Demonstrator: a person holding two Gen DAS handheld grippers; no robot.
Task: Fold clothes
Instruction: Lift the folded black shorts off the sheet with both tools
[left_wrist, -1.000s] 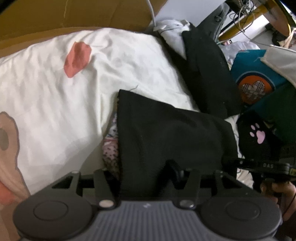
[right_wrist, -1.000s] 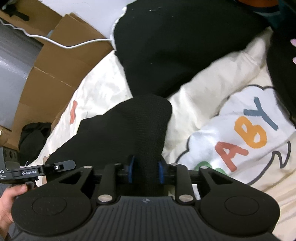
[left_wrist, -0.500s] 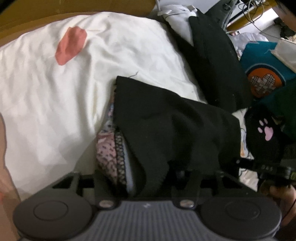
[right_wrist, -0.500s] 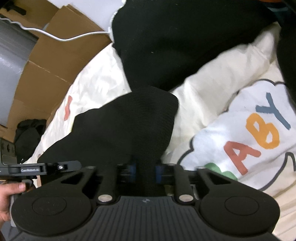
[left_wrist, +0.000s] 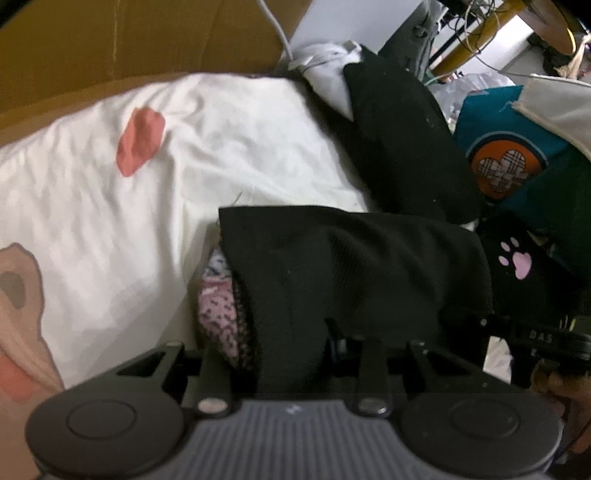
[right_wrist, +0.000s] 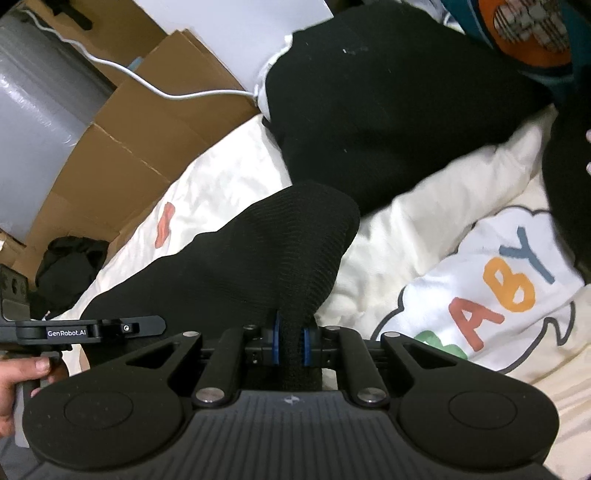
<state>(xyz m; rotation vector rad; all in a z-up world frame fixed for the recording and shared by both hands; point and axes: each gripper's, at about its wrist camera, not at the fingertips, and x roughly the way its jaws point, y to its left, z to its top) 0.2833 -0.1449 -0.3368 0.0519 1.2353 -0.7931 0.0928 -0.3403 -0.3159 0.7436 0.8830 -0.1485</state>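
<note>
A black knit garment (left_wrist: 351, 266) lies across white printed bedding (left_wrist: 184, 166), held at both ends. My left gripper (left_wrist: 291, 347) has its jaws closing on a bunched fold of it. The cloth hides the fingertips. A pink patterned cloth (left_wrist: 218, 314) shows under that fold. In the right wrist view the same black garment (right_wrist: 258, 258) rises in a ridge from my right gripper (right_wrist: 290, 343), whose blue pads (right_wrist: 275, 341) pinch a narrow strip of it. Each view shows the other gripper at its edge, held by a hand (right_wrist: 22, 373).
A second black garment (left_wrist: 406, 140) lies heaped at the back right, beside a teal garment with an orange heart patch (left_wrist: 498, 166) and a black item with a pink paw print (left_wrist: 517, 258). Cardboard (right_wrist: 129, 129) and a white cable (right_wrist: 166, 92) border the bedding. A "BABY" print (right_wrist: 498, 291) lies right.
Both grippers' jaws have narrowed onto the black garment and risen a little with it. The garment's left edge lifted, uncovering more of the pink patterned cloth.
</note>
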